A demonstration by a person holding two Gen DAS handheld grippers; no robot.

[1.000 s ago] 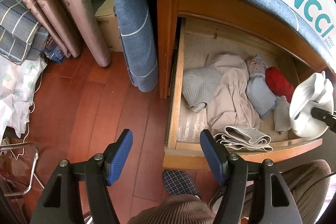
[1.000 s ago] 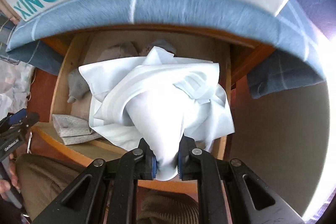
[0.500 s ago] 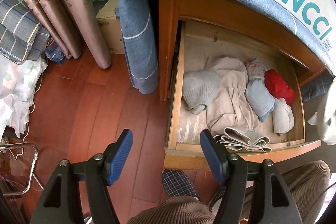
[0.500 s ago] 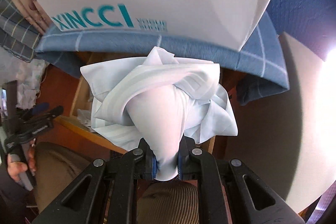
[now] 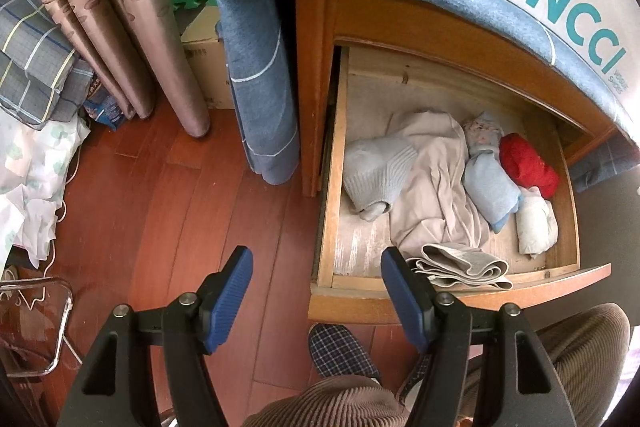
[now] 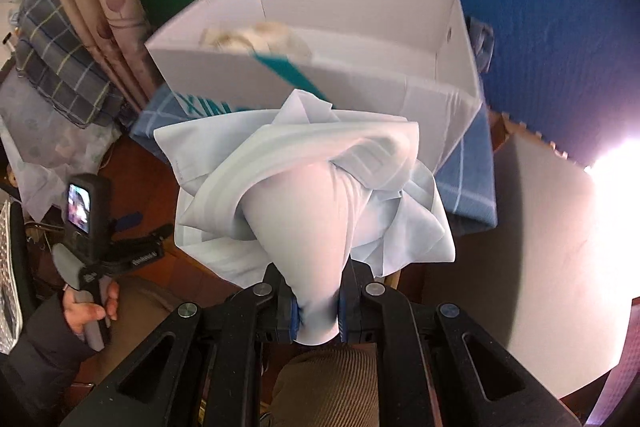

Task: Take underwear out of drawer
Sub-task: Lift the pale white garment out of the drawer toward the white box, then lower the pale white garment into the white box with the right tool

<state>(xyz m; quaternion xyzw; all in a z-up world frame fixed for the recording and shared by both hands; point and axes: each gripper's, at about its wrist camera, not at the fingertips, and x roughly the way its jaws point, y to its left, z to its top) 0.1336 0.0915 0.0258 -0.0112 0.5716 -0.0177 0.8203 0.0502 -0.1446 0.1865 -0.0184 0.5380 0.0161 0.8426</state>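
My right gripper (image 6: 318, 307) is shut on pale white underwear (image 6: 304, 195), which hangs bunched in front of the lens, in front of and a little below the rim of the open white shoe box (image 6: 360, 27). In the left wrist view the wooden drawer (image 5: 460, 291) stands pulled out, holding a beige garment (image 5: 436, 183), grey socks (image 5: 376, 167), a light blue roll (image 5: 488, 187), a red roll (image 5: 528, 163) and a folded grey piece (image 5: 460, 265). My left gripper (image 5: 316, 291) hangs open over the floor by the drawer's front left corner, holding nothing.
A blue cloth (image 5: 264, 75) drapes over the cabinet top and side. Curtains (image 5: 120, 7) and bedding (image 5: 36, 75) are at the left, a cardboard box (image 5: 204, 55) behind. The person's slipper (image 5: 340, 351) and corduroy knees sit below the drawer. A cream item (image 6: 256, 35) lies inside the shoe box.
My right gripper has risen with the underwear from over the drawer to just below the shoe box's rim, so the box's inside now shows. The underwear has left the left wrist view. The left gripper stayed put.
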